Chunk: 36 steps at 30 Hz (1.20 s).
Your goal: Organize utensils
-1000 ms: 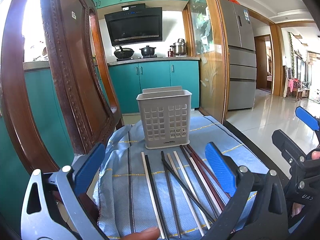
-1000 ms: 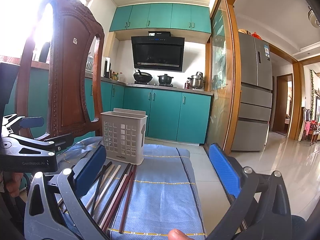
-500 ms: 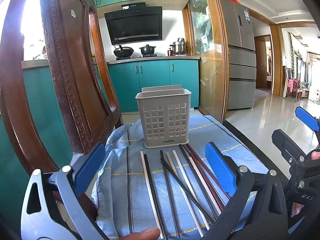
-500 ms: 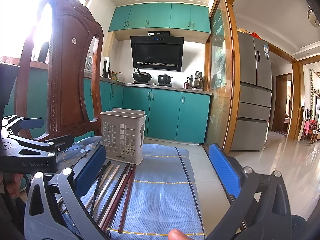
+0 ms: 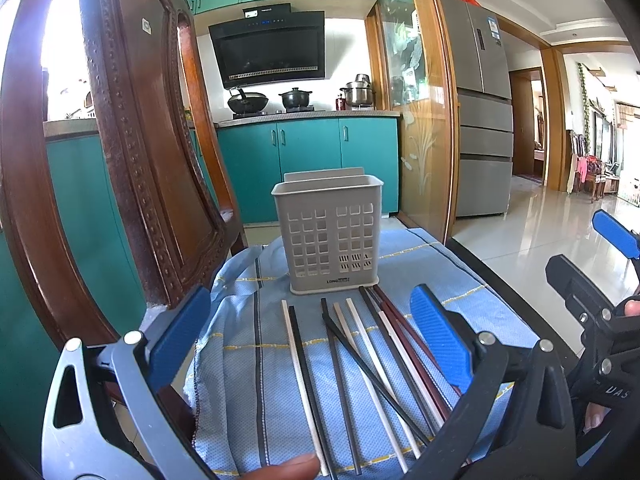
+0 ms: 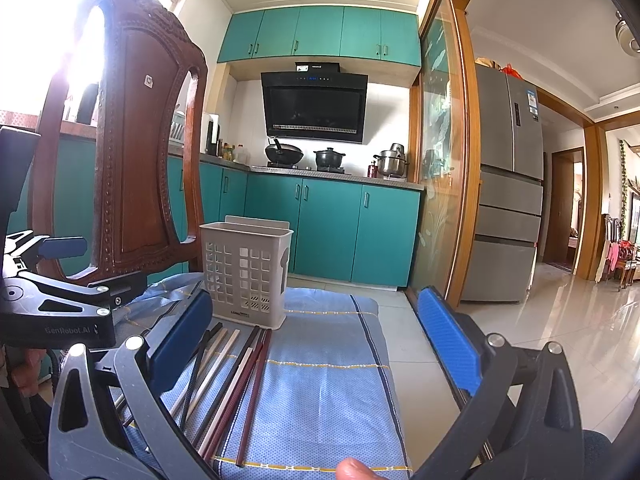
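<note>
Dark carved wood fills your left side: the chair back (image 5: 132, 152) rises right at the cloth's left edge, so you have little free room there. Blue cloth (image 5: 432, 276) with yellow stitching and dark stripes covers the surface in front of you; its right edge drops straight to the pale tiled floor (image 6: 540, 320), and that side is wide open. At the far end of the cloth stands the pale slotted utensil holder (image 5: 328, 236), upright, with a raised back panel, near the far hem. Lying flat just in front of its base, the chopsticks (image 5: 360, 360) fan toward you, dark, cream and reddish-brown ones mixed, one black stick crossing diagonally over its neighbours; the far tips of the rightmost ones almost meet the holder's foot. Your left gripper (image 5: 308, 336) hangs above them with its blue pads spread wide and nothing between, bracketing nearly the whole bundle. Your right gripper (image 6: 316, 336) is likewise released and empty, hovering over bare cloth to the right of the sticks, its left pad above the bundle's edge. A fingertip (image 5: 292, 468) shows at the bottom rim of the left view.
</note>
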Each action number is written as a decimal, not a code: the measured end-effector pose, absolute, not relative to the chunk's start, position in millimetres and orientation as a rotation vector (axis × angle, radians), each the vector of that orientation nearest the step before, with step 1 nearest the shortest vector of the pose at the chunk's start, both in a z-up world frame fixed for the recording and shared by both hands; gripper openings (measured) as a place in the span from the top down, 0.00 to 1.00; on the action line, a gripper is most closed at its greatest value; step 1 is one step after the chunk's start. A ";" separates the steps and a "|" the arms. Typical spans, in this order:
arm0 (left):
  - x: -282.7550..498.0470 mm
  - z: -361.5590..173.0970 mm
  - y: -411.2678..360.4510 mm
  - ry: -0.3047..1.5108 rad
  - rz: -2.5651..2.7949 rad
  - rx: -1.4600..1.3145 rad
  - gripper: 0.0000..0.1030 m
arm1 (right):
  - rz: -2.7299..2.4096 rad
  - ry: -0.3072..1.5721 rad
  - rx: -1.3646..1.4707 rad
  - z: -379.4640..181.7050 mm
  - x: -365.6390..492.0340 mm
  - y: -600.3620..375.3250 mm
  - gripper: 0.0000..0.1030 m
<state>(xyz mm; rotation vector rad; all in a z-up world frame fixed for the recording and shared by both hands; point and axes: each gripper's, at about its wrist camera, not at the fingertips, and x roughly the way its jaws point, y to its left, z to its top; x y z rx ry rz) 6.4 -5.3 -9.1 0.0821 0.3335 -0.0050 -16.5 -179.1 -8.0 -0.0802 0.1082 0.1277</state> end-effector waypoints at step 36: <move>8.9 -13.2 -8.8 0.348 0.000 0.090 0.04 | 0.125 0.113 -0.080 -9.0 -15.3 -178.6 0.02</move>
